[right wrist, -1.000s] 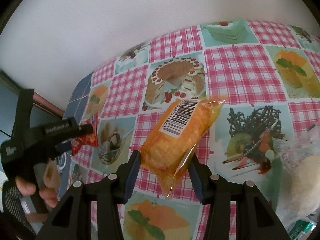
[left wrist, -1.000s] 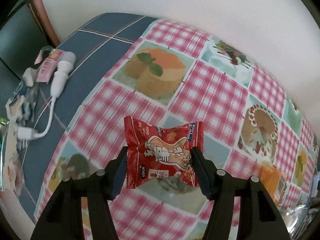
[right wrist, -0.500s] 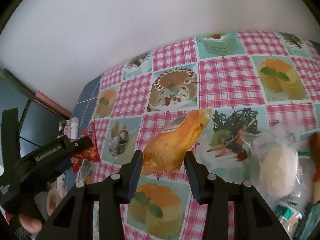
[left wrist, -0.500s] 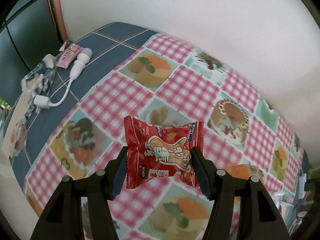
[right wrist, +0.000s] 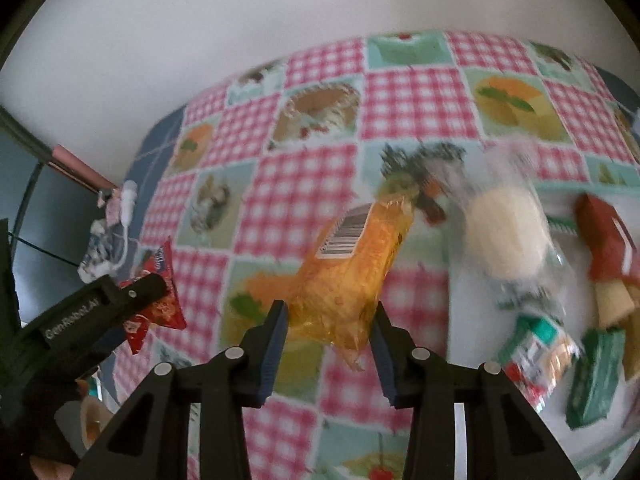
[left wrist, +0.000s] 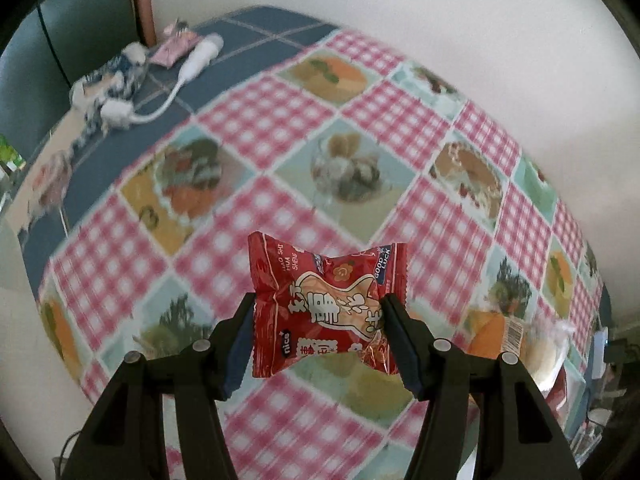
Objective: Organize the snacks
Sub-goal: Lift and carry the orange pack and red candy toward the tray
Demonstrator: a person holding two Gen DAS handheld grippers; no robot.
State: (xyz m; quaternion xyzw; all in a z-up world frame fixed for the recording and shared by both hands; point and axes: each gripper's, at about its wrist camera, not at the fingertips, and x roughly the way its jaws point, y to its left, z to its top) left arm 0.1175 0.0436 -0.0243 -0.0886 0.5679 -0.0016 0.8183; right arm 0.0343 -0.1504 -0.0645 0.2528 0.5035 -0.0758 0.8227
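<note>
While both tools carry above the checked tabletop [left wrist: 280, 128], left tool [left wrist: 318, 332] grips the red crinkly snack packet [left wrist: 328, 304]; right tool [right wrist: 328, 334], jaws just closing, pinches the orange cellophane-wrapped cake [right wrist: 348, 272]. Next: set down with snacks at three o'clock.

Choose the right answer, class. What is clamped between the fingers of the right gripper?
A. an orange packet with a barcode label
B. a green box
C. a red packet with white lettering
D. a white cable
A: in the right wrist view the right gripper pinches the orange packet, its barcode label facing up; the red packet sits in the left gripper.
</note>
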